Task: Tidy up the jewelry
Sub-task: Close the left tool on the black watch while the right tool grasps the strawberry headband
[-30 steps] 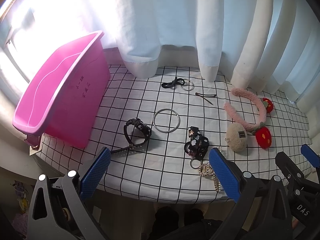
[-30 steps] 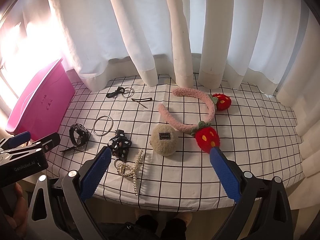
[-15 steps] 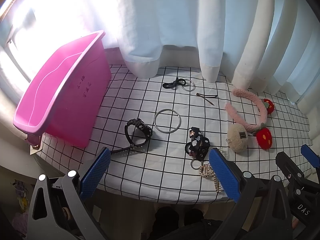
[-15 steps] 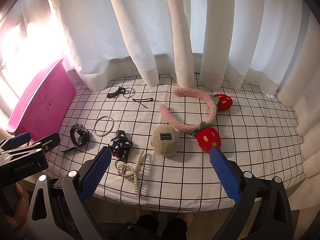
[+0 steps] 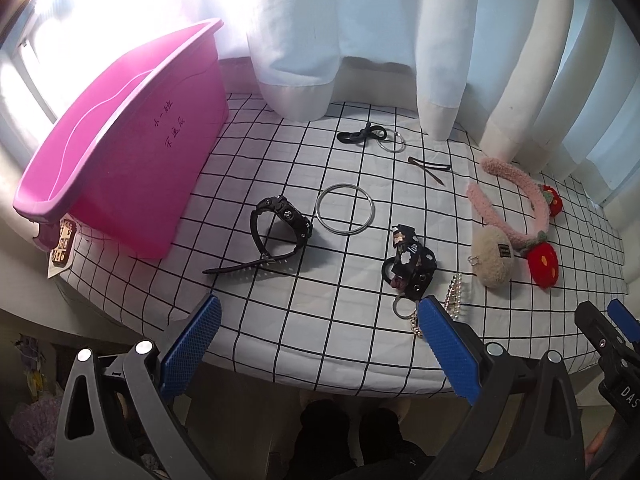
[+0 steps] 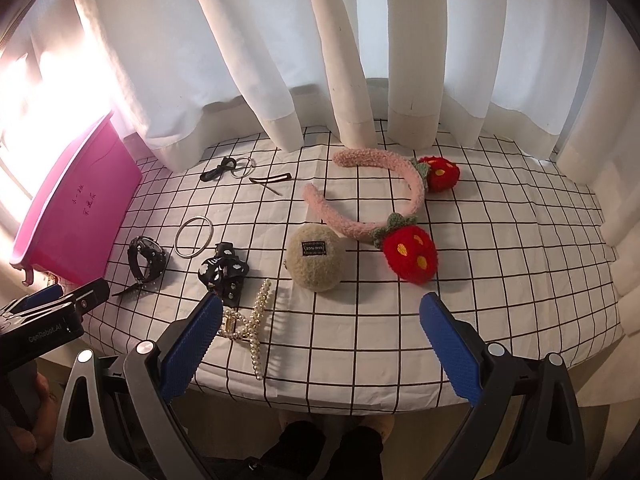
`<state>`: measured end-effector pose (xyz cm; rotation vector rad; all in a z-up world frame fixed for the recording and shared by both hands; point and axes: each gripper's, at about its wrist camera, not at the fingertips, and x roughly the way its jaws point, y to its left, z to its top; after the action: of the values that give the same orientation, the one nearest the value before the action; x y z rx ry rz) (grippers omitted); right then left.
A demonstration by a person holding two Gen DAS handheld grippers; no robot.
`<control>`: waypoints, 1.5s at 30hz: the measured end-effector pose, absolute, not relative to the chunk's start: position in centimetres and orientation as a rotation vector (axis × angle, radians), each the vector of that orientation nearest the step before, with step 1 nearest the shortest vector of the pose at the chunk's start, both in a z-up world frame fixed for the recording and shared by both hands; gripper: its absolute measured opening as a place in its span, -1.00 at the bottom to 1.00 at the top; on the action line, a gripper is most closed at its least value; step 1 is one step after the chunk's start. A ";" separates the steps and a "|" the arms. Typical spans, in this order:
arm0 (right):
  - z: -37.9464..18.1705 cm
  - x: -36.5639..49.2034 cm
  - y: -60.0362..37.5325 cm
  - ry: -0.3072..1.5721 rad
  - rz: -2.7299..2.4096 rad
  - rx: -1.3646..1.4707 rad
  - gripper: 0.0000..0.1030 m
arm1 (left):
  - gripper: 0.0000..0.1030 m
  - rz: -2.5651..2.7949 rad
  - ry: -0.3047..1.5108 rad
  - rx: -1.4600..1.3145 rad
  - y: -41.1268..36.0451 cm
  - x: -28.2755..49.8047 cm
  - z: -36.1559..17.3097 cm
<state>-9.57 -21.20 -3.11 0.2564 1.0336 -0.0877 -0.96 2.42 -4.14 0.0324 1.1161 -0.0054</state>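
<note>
- left gripper [image 5: 320, 328] spread wide, nothing between the blue pads, hanging over the near table edge at bottom of left view
- right gripper [image 6: 320, 326] likewise released and empty, low centre of right view, just short of the cloth
- pearl claw clip [image 6: 250, 326] touching-close to the right gripper's left pad, lower left-centre of right view; rigid, knobbly pearls, likely slippery and a bit fragile; best pinched across the spine where the two arms meet
- black patterned hair tie [image 5: 412, 266] just beyond the left gripper's right pad, centre-right of left view; soft fabric with key ring attached, light, squashes under a pinch, take the bunched middle
- black watch [image 5: 280, 232] centre of left view, strap standing in a loop; stiffish, grip the strap not the face
- silver bangle [image 5: 346, 214] flat just right of the watch; thin hard metal, slippery, lies flush so hard to get under; pinch the rim from above
- beige fuzzy pouch [image 6: 318, 258] centre of right view, soft, light, easy
- pink strawberry headband [image 6: 380, 196] upper centre-right of right view, springy arc, plush, grab mid-band
- small hair ties and bobby pins [image 5: 430, 168] far back by the curtain [image 5: 360, 20], thin, fiddly
- pink bin [image 5: 120, 152] upper left of left view, likely the drop spot, apparently nothing in it yet
- all on checked tablecloth [image 6: 500, 280]
</note>
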 end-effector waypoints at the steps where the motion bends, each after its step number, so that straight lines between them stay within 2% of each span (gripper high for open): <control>1: -3.7 -9.7 -21.5 1.041 -0.085 0.264 0.83 | 0.88 0.000 1.122 0.027 2.7 -1.1 -4.8; 16: -11.4 -9.7 -26.5 1.115 -0.103 0.307 0.83 | 0.88 0.119 1.092 -0.057 6.9 -1.2 -11.7; 26: -13.8 -7.3 -28.0 1.099 -0.121 0.277 0.83 | 0.88 0.097 1.001 -0.041 7.1 3.9 -13.6; 45: -16.9 -2.6 -30.7 1.093 -0.168 0.252 0.83 | 0.88 0.056 0.995 0.029 6.1 7.3 -17.2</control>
<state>-2.63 -30.73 -16.88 0.2524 1.0929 -0.1684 7.30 6.13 -17.22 0.0295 0.9948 0.0563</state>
